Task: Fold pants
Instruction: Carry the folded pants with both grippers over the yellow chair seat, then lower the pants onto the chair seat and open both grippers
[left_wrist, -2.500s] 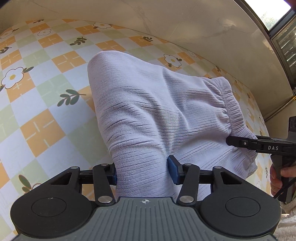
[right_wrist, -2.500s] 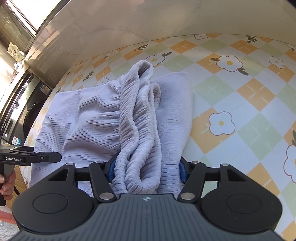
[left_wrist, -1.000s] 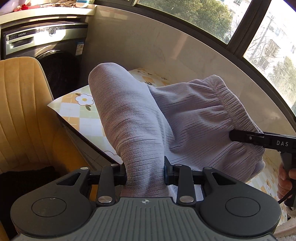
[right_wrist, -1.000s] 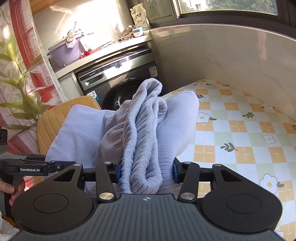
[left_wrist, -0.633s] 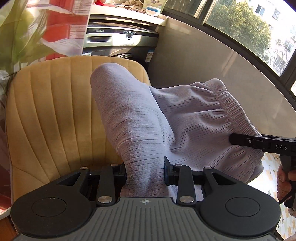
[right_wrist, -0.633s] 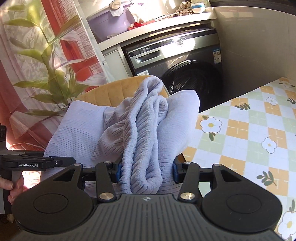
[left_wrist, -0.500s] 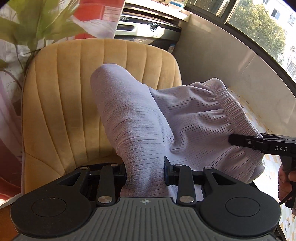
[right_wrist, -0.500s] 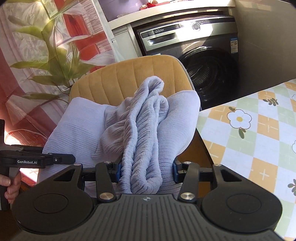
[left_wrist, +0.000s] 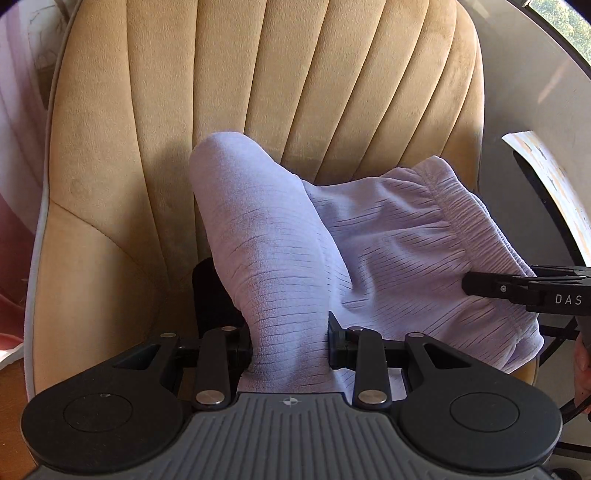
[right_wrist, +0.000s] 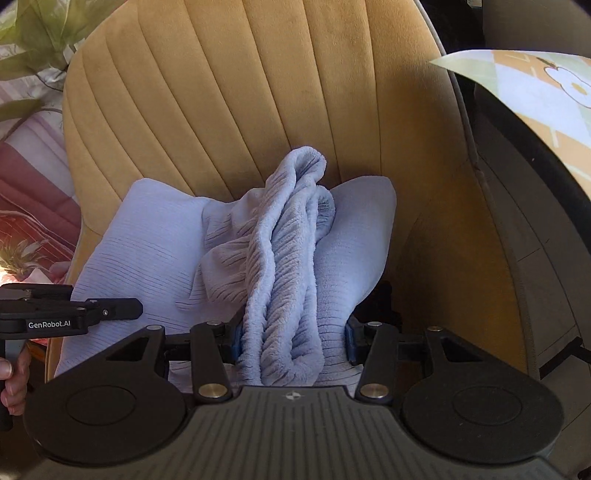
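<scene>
The pants sit between the jaws of the left gripper, which clamp a fold, with the rest of the garment spreading to the right of the jaws, towards the right gripper. In the right wrist view a bunched fold is pinched between the jaws of the right gripper, with the flat part of the pants lying to their left. Ahead of both pairs of jaws, behind the pants, stands the chair; the table edge lies to the upper right.
</scene>
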